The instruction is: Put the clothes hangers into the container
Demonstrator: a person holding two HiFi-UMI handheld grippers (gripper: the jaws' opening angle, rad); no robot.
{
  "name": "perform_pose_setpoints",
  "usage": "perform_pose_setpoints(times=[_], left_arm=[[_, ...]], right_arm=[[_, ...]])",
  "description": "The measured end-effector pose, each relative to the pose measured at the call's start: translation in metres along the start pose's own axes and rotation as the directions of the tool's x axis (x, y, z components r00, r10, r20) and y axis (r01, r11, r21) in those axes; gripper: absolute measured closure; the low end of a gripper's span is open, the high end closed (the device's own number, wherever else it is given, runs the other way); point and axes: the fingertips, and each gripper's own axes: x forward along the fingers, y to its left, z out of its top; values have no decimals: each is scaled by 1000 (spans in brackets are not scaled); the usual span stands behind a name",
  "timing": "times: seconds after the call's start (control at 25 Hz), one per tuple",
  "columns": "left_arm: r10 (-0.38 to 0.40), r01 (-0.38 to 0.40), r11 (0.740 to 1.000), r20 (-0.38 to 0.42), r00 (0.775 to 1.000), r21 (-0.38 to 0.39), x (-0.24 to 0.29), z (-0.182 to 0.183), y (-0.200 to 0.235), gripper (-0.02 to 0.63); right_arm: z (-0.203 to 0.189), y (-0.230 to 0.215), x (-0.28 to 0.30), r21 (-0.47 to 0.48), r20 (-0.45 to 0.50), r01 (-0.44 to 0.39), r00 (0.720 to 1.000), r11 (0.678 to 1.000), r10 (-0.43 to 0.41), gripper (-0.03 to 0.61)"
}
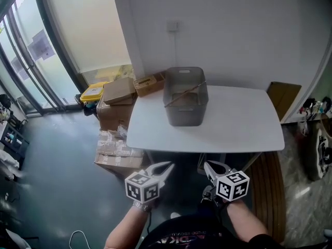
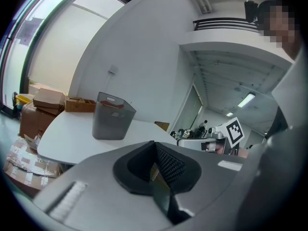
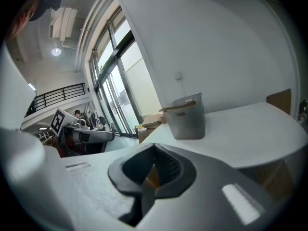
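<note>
The only hanger [image 1: 182, 96] I can see, a wooden one, lies in the open top of the container [image 1: 185, 117]. Its long axis runs on a diagonal from the bin's near-left corner to its far-right corner, roughly level. I cannot tell whether it rests on the rim or sits just under it. The container stands on the far part of the table [image 1: 244, 123], left of the middle, close to the wall. From there it lies straight ahead of me and higher than my hands. Both are held low, on my side of the table's near edge, so neither is clearly nearer. My left hand-held gripper [image 1: 167, 168] has its jaws closed together with nothing in them, and my right hand-held gripper [image 1: 208, 167] is the same. I see no other hanger on the table, so I judge there is nothing left here to pick up.
</note>
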Motion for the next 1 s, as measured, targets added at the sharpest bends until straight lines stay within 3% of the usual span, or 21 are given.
perform_pose_setpoints(times=[0.32, 1.0], left_arm=[[-34, 34, 999, -19, 999, -32, 8, -28, -12, 609], [-29, 27, 997, -23, 999, -73, 5, -41, -6, 609]], right_arm=[[-24, -5, -5, 1, -63, -1, 998, 1000, 1, 578], [-33, -3, 5, -37, -102, -12, 995, 999, 8, 578]])
